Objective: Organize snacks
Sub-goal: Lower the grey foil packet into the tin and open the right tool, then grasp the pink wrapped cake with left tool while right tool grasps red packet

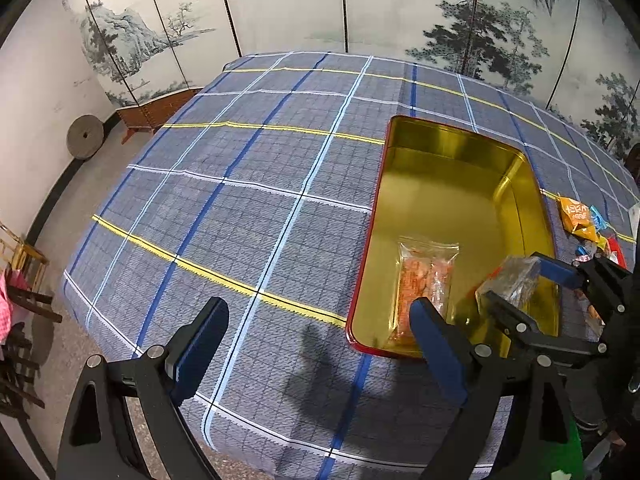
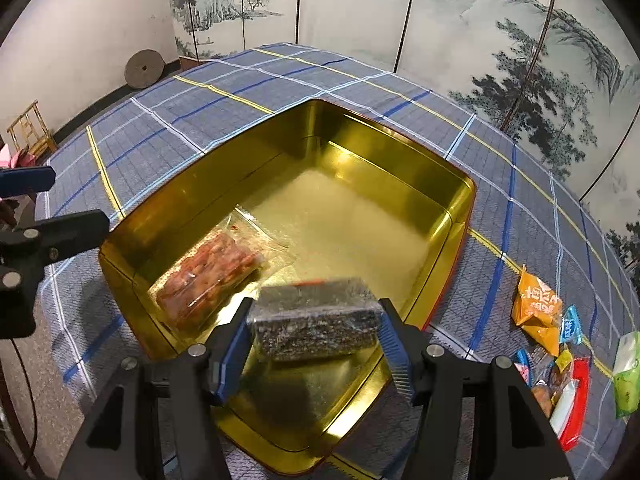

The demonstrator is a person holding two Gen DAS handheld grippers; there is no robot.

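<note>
A gold tin with a red outer wall stands open on the checked tablecloth. Inside it lies a clear packet of orange-red snack. My right gripper hovers over the tin's near end, shut on a dark speckled snack bar in clear wrap, which is held across both blue pads. Left of the tin, my left gripper stands wide open over the cloth with nothing between its fingers.
Loose snacks lie on the cloth right of the tin: an orange packet, small blue sweets, a red-and-white packet and a green one. A painted folding screen stands behind the table.
</note>
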